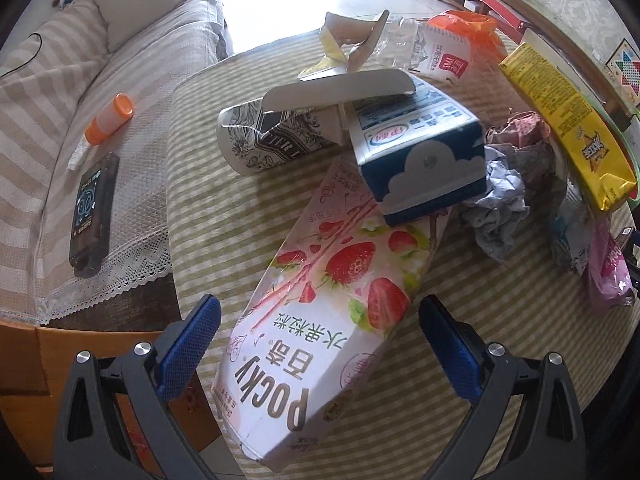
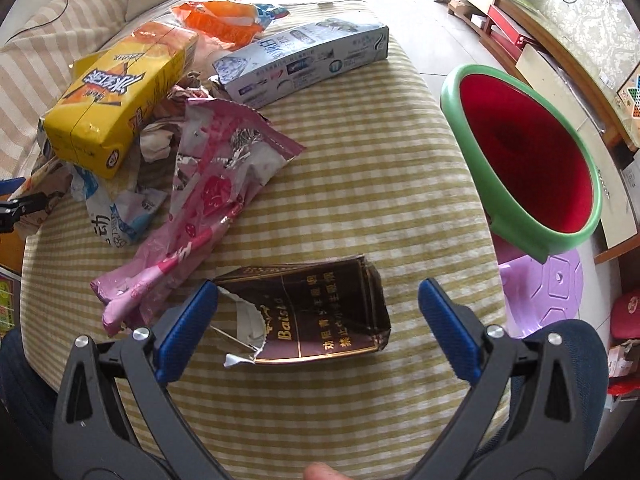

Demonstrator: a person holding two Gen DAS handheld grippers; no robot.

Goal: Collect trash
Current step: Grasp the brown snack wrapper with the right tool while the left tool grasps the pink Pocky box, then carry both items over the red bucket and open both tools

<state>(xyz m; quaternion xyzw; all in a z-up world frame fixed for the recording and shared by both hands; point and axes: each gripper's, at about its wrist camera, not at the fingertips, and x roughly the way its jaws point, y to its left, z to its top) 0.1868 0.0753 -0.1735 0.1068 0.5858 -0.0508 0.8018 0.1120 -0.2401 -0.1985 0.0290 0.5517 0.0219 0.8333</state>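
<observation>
Trash lies on a table with a green-striped cloth [image 1: 200, 216]. In the left wrist view my left gripper [image 1: 320, 332] is open, its blue pads on either side of a pink Pocky strawberry box [image 1: 320, 312]. A blue-and-white milk carton [image 1: 424, 160] rests on the box's far end. In the right wrist view my right gripper [image 2: 318, 320] is open around a crumpled dark brown Baisha cigarette pack [image 2: 316, 316] lying flat on the cloth [image 2: 380, 152]. A green bin with a red inside [image 2: 528, 160] stands at the table's right edge.
More trash: a patterned paper cup [image 1: 256, 140], a yellow snack box [image 2: 116, 96], a pink foil wrapper [image 2: 200, 208], a grey-blue toothpaste box [image 2: 304, 64], orange bags [image 2: 220, 20], crumpled paper [image 1: 500, 204]. A sofa with a phone [image 1: 94, 212] and an orange-capped bottle [image 1: 110, 118] is on the left. A purple stool [image 2: 548, 292] stands below the bin.
</observation>
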